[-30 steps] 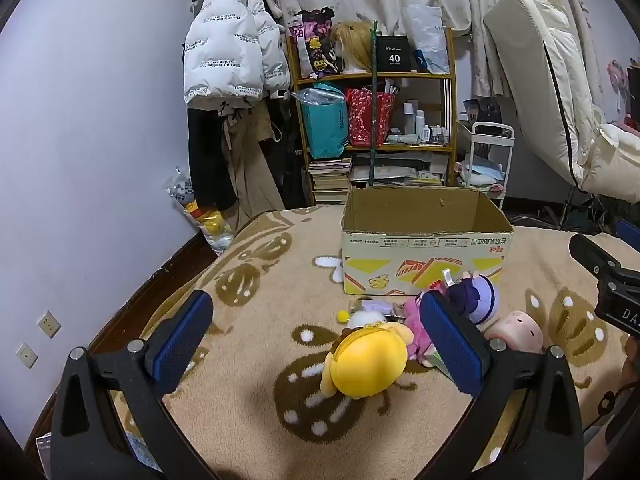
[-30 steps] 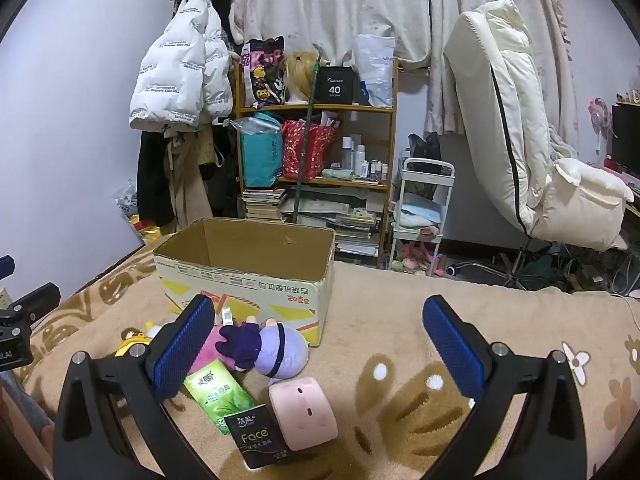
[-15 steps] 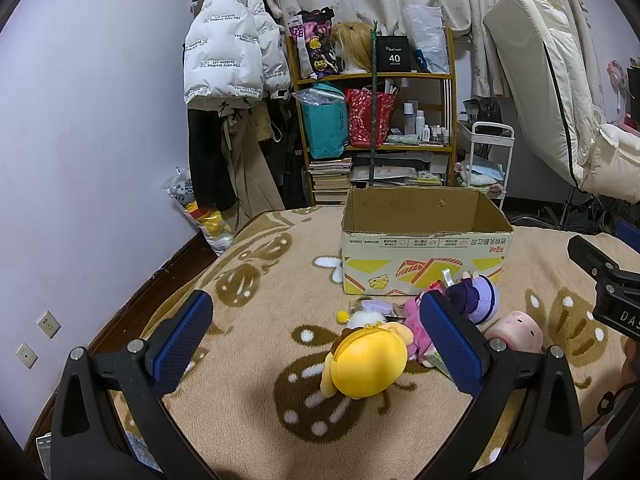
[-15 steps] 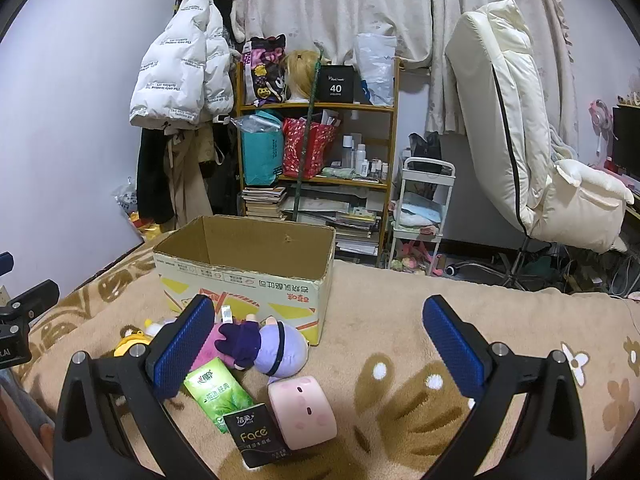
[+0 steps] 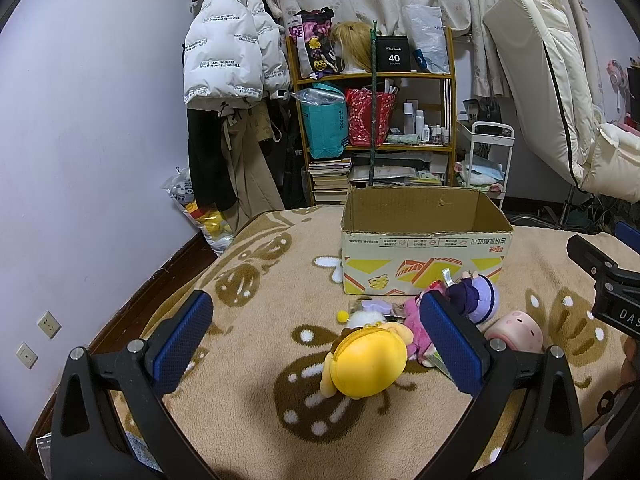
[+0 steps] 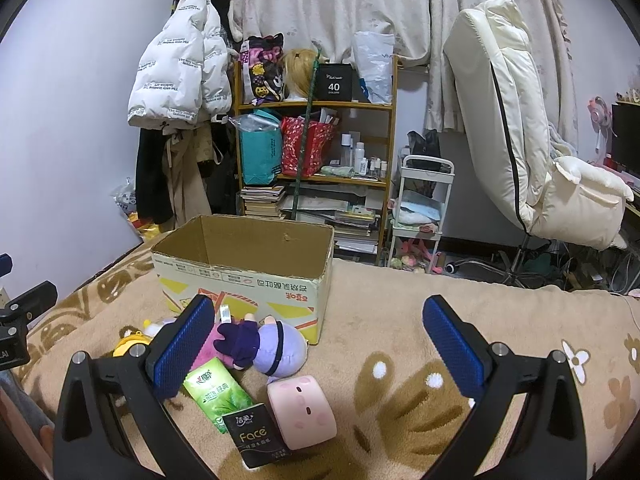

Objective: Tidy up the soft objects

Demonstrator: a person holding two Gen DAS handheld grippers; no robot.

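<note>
An open cardboard box (image 5: 424, 236) (image 6: 244, 256) stands on a tan patterned blanket (image 5: 260, 272). In front of it lie soft toys: a yellow plush (image 5: 370, 362), a purple-headed doll (image 5: 476, 298) (image 6: 272, 346), a pink plush (image 5: 414, 316) and a pink pig-faced cushion (image 5: 516, 330) (image 6: 302, 410). A green tissue pack (image 6: 218, 392) and a black "Face" tissue pack (image 6: 258, 436) lie beside them. My left gripper (image 5: 316, 344) hangs open just above the yellow plush, holding nothing. My right gripper (image 6: 318, 344) is open over the blanket, right of the doll and cushion.
Behind the blanket stand a wooden shelf (image 5: 376, 128) crowded with bags, books and bottles, hanging coats (image 5: 232, 64), a small white cart (image 6: 424, 208) and a cream chair (image 6: 520, 144). The blanket drops off to the floor at the left (image 5: 168, 264).
</note>
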